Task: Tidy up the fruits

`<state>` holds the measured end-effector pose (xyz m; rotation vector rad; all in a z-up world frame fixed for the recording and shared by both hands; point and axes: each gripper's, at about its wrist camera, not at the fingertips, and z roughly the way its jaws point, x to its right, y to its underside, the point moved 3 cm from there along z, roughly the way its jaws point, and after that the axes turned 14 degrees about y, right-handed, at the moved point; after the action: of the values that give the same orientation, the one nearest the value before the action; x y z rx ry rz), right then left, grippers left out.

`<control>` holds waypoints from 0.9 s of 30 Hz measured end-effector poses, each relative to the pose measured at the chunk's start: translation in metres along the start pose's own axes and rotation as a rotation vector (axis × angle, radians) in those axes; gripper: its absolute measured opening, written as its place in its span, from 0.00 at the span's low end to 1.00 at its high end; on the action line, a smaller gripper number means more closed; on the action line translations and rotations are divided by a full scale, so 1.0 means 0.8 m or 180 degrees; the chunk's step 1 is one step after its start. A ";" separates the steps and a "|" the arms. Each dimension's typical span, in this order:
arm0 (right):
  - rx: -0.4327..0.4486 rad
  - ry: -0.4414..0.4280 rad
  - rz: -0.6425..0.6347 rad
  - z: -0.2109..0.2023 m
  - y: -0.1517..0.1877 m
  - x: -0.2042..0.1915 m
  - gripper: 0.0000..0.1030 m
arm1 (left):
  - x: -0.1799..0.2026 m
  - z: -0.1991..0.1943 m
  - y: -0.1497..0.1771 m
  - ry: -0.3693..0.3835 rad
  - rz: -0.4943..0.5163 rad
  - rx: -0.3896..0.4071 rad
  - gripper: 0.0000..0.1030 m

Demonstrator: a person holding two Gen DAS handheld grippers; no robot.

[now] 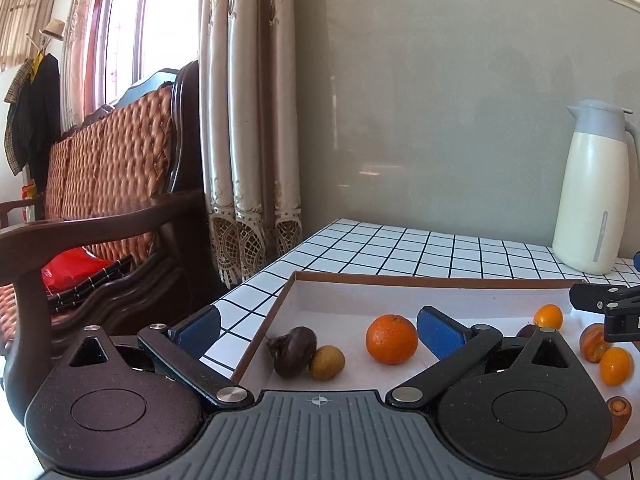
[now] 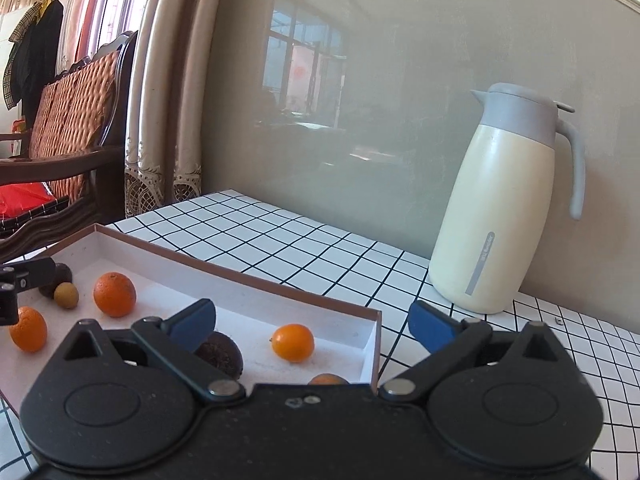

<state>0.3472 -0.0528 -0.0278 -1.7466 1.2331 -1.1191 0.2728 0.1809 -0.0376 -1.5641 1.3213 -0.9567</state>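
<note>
The tray [image 1: 280,304], a shallow white box with a brown rim, sits on the checked desk [image 1: 400,248] and holds all the fruit. Nearest its left wall lies the dark wrinkled fruit [image 1: 296,350], likely soft and easily bruised. The orange [image 1: 391,338] toward the middle looks firm and round; grip across its widest part. The small kumquat [image 2: 292,342] by the right wall is light and may roll. Left gripper [image 1: 318,330] and right gripper [image 2: 312,326] both have fingers spread wide, holding nothing.
</note>
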 end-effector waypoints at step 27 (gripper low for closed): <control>0.0299 0.0105 0.0087 -0.314 0.054 0.097 0.94 | 0.079 -0.311 0.037 0.0411 0.0122 0.0400 1.00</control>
<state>0.1128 -0.1566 0.0460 -1.6429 1.2010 -1.1752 0.0410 0.0841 0.0218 -1.3968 1.3477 -1.1105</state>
